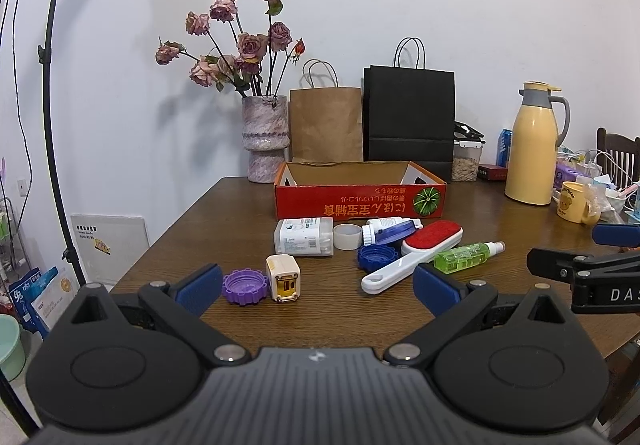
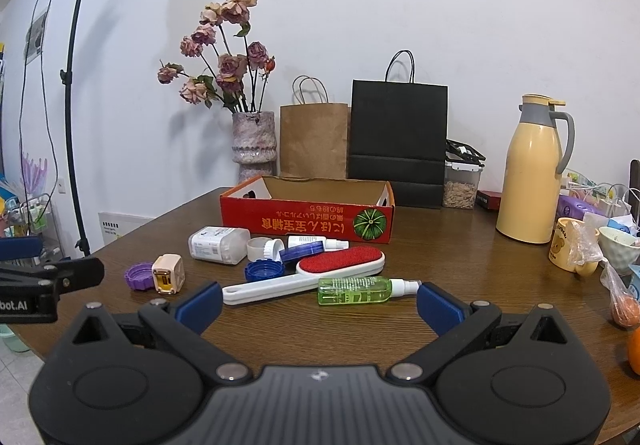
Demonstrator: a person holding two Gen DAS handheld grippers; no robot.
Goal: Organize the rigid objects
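An open red cardboard box [image 1: 360, 201] [image 2: 306, 219] stands mid-table, empty as far as I see. In front of it lie a white plastic case [image 1: 304, 236] [image 2: 218, 243], a white cap [image 1: 347, 236], a small white bottle [image 1: 390, 223], blue lids [image 1: 376, 257] [image 2: 264, 270], a red-and-white lint brush [image 1: 416, 251] [image 2: 312, 273], a green spray bottle [image 1: 466, 255] [image 2: 360, 290], a purple lid [image 1: 245, 286] [image 2: 139, 276] and a cream charger [image 1: 283, 277] [image 2: 169, 273]. My left gripper [image 1: 318, 287] is open and empty before the charger. My right gripper [image 2: 320, 301] is open and empty before the spray bottle.
A vase of dried roses [image 1: 266, 137], a brown bag [image 1: 326, 123] and a black bag [image 1: 410, 117] stand behind the box. A yellow thermos [image 1: 532, 145] [image 2: 530, 169], a mug [image 2: 570, 251] and clutter fill the right side. A light stand [image 1: 52, 105] rises at left.
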